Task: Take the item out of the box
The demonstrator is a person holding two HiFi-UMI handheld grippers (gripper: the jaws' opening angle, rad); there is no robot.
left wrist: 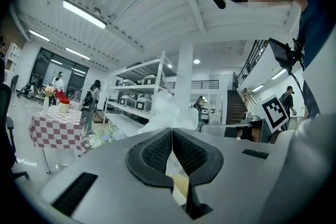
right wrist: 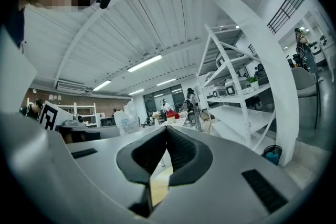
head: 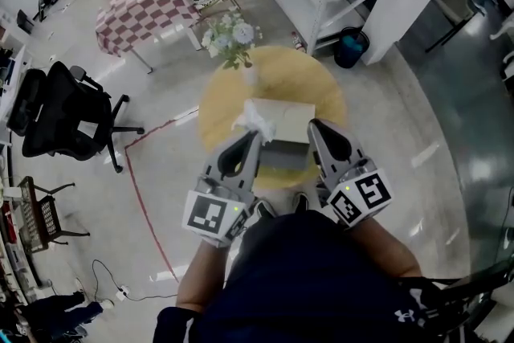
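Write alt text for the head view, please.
The left gripper and right gripper flank a tissue box on a round yellow table; a white tissue sticks up beside the left gripper. Flowers stand at the table's far edge.

Bright, even indoor light, with heavy fisheye in both gripper views.

I see strip lights [left wrist: 84, 14] on the ceiling high above the left jaws and a light row [right wrist: 144, 63] above the right jaws, and neither casts hard shadows. The jaws sit close to the lens, soft and slightly out of focus, their ribbed inner faces dark. Both gripper views bend hard at the edges and go black in the corners. In the head view the polished floor [head: 438, 149] right of the jaws throws pale glare, and the whole picture is a little soft.
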